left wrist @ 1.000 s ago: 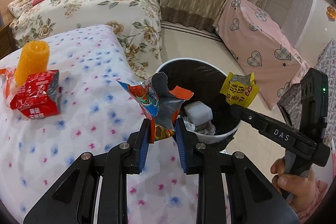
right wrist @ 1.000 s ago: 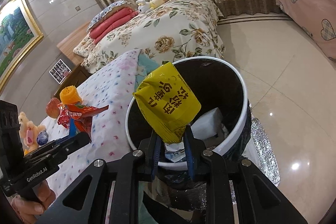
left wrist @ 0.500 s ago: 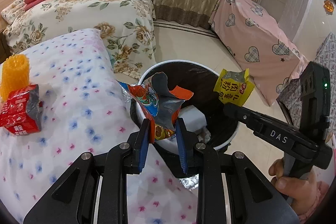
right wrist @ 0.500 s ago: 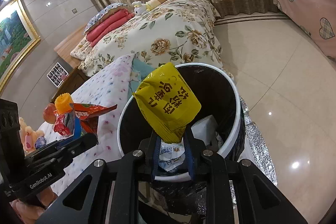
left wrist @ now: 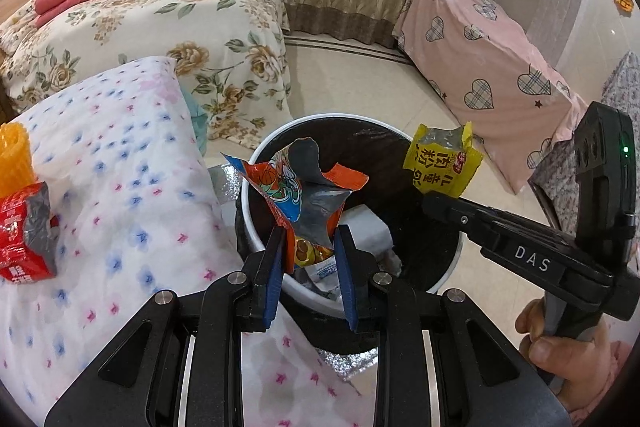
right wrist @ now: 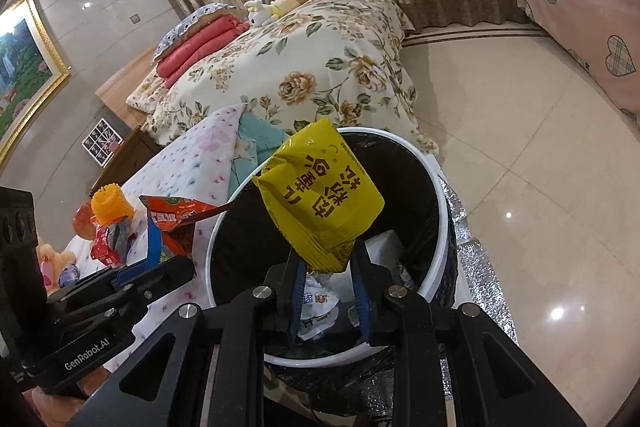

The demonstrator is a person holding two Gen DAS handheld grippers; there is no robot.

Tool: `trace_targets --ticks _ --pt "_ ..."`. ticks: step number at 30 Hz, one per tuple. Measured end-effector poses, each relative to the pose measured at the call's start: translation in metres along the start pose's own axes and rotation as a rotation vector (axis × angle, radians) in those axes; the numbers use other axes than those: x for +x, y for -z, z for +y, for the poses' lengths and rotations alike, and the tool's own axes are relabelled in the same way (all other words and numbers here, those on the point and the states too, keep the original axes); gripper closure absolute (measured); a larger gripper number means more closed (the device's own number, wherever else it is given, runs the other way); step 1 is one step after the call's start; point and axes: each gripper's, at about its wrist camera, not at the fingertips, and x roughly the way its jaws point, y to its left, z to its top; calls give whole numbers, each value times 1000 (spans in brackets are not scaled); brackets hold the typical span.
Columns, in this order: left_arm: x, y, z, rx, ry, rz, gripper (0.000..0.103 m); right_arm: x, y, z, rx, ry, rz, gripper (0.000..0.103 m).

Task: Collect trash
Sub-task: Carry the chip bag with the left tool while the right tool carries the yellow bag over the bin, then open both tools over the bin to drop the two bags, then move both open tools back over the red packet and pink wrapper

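Note:
My left gripper (left wrist: 310,247) is shut on a torn orange snack wrapper (left wrist: 304,195) and holds it over the near rim of the white-rimmed black trash bin (left wrist: 452,267). My right gripper (right wrist: 326,267) is shut on a yellow snack packet (right wrist: 320,211) held above the bin's opening (right wrist: 436,211). The yellow packet also shows in the left wrist view (left wrist: 440,163), at the bin's right side. The bin holds white paper and a white box (left wrist: 368,231). A red wrapper (left wrist: 24,227) and an orange cylinder (left wrist: 14,155) lie on the dotted bedspread at left.
The white dotted bedspread (left wrist: 120,167) fills the left. A floral bed (left wrist: 180,27) stands behind it, and a pink heart-patterned cover (left wrist: 488,67) is at the right. Tiled floor (right wrist: 540,155) lies beyond the bin. Silver foil (right wrist: 480,291) lies under the bin.
Both grippers have moved closer over the bin with their wrappers still held. The red wrapper and orange cylinder have slid toward the left edge of the left wrist view.

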Motion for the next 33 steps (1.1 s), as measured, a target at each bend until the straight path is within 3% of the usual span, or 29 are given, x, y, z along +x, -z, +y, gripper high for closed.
trace_targets --ticks 3,7,9,13,15,26,33 --pt "2 -1 1 -5 -2 7 78 1 -2 -1 5 1 3 78" --pt "0 -2 2 -7 -13 3 58 0 -3 -4 23 1 5 71" --pt "-5 -1 3 -10 -14 -9 54 -1 -3 -3 27 -2 -2 56" --pt "-14 4 11 -34 -19 -16 49 -5 -2 0 35 -14 -12 46" --pt "-16 7 15 -55 -19 -14 49 -5 -1 3 40 -22 -15 30" --pt "-49 38 55 -168 -46 -32 45 -9 9 31 30 -67 -13 20" --pt "-69 57 89 -247 -79 -46 45 -3 16 59 0 -109 6 19"
